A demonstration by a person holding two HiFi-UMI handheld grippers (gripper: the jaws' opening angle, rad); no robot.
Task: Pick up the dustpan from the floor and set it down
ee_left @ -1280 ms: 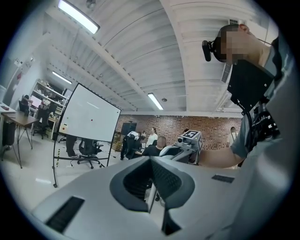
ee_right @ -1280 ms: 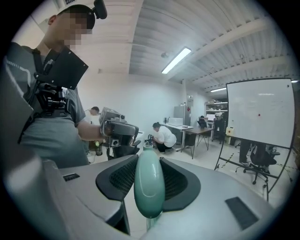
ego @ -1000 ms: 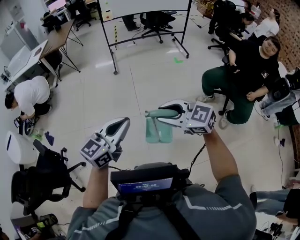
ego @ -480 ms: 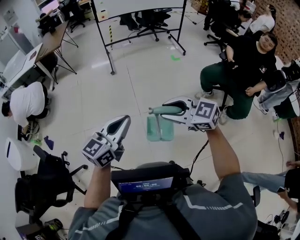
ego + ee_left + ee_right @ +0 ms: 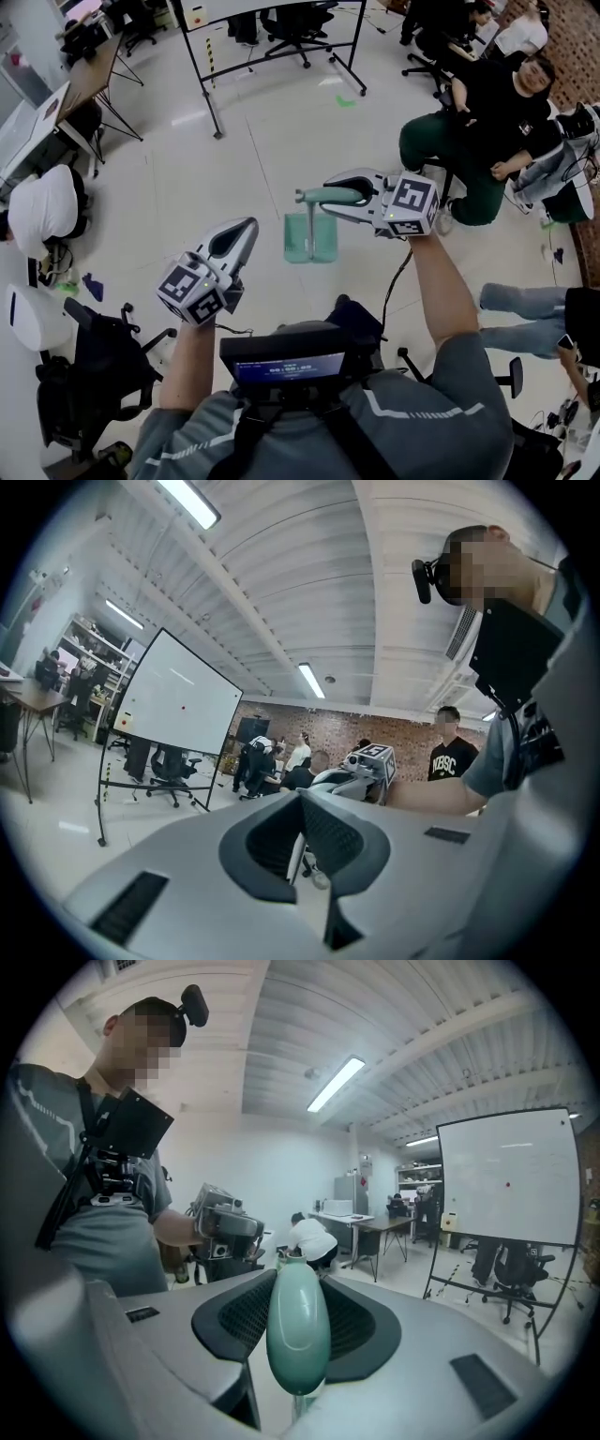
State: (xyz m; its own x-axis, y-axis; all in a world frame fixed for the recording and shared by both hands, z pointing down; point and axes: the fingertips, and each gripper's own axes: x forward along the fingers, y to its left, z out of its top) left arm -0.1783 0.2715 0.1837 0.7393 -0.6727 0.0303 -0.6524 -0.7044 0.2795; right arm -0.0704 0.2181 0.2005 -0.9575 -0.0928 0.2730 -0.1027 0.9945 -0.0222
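Note:
A pale green dustpan (image 5: 311,239) hangs in the air over the tiled floor, its pan down. Its long handle (image 5: 317,196) lies level between the jaws of my right gripper (image 5: 330,199), which is shut on it. In the right gripper view the rounded end of the handle (image 5: 298,1321) fills the gap between the dark pads of the right gripper (image 5: 298,1340). My left gripper (image 5: 246,231) is held to the left of the dustpan and apart from it. In the left gripper view, the left gripper (image 5: 302,841) has its jaws together with nothing between them.
A whiteboard stand (image 5: 202,89) rises at the back. A seated person in a black top (image 5: 487,112) is at the right, with another person's legs (image 5: 525,314) nearer. A crouched person in white (image 5: 42,202), a desk (image 5: 56,103) and a black office chair (image 5: 84,370) are at the left.
Both grippers have moved across the room together, the dustpan still hanging from the right one. The whiteboard has slid toward the top edge, and a person's legs have come into view at the right.

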